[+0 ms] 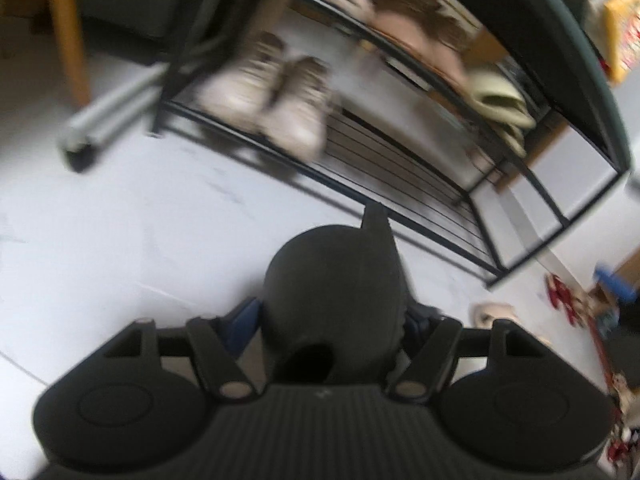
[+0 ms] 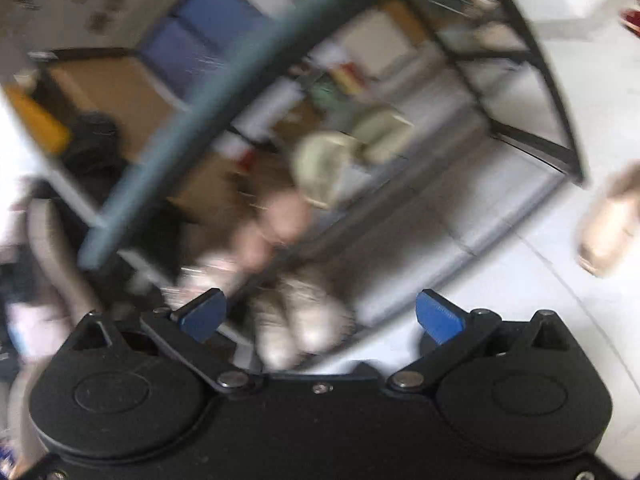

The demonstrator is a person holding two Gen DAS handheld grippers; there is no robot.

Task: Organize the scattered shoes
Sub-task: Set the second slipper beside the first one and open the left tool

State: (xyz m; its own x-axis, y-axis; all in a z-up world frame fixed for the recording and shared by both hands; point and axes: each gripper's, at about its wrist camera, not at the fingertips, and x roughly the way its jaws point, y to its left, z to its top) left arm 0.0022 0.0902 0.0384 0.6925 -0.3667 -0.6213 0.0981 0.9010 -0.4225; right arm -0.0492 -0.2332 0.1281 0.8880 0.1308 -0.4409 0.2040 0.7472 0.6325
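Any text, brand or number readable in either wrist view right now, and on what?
None can be read.
Yellow box at top right of the left wrist view: red print, too blurred.
Black shoe in the left gripper: no marking shows.
Right wrist view: motion blur throughout, nothing legible.

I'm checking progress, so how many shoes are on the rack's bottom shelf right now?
2: a pale sneaker pair sits side by side at the left end of the bottom shelf. The rest looks bare; blur may hide something.
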